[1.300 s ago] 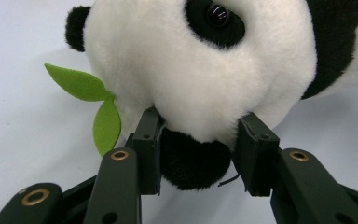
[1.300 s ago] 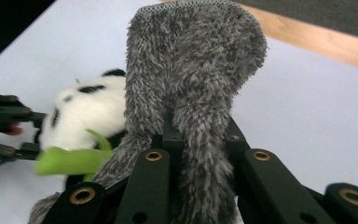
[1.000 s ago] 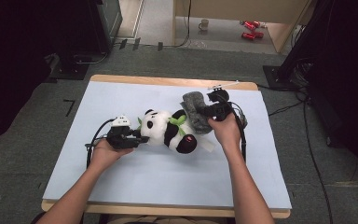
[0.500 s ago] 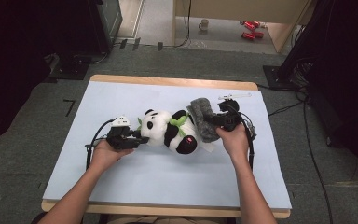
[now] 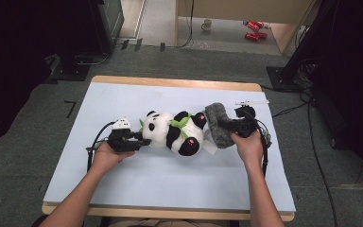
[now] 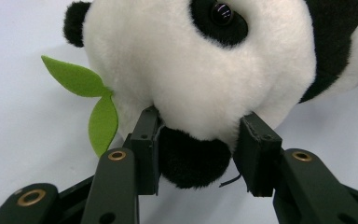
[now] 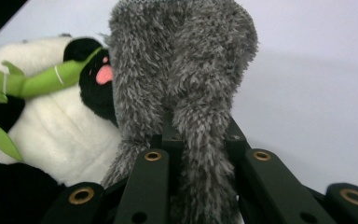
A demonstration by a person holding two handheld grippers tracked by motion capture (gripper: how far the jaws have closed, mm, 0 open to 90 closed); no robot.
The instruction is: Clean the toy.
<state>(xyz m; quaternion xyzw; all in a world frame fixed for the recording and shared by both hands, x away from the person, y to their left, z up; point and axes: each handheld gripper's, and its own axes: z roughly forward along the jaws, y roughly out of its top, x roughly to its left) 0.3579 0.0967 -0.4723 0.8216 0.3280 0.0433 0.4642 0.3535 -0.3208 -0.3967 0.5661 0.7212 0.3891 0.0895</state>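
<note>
While the left gripper (image 5: pixel 141 141) pins the panda (image 5: pixel 172 132) by its head, the right gripper (image 5: pixel 227 126) should pull the grey sock (image 5: pixel 216 124) over the foot at the panda's 3 o'clock end. That looks like the step in hand: dressing the toy.

State now:
- Left gripper (image 6: pixel 198 154): jaws pressed into the plush on either side of the black snout, clamped on the panda's head.
- Right gripper (image 7: pixel 193 140): jaws closed tight on a fold of the sock (image 7: pixel 182 79), fabric bunched between them.
- Panda lies on its back mid-table on the white mat (image 5: pixel 123 189), head toward 9 o'clock, feet toward 3 o'clock. Sock sits just beside the black foot with the pink pad (image 7: pixel 103 73), touching it or close to it; can't tell if the opening is over the foot yet.

To do it well: keep the head grip steady as the anchor, line the sock mouth up with the foot, pull toward 9 o'clock along the leg. Pinching one fold may keep the opening shut, so regrip at the cuff edge if it won't spread.

Looks: white-and-black fluffy plush, glossy eye, green bamboo stalk (image 7: pixel 37 83) across its chest, felt leaves (image 6: pixel 86 100) by its head. Sock is shaggy grey, soft, floppy.
</note>
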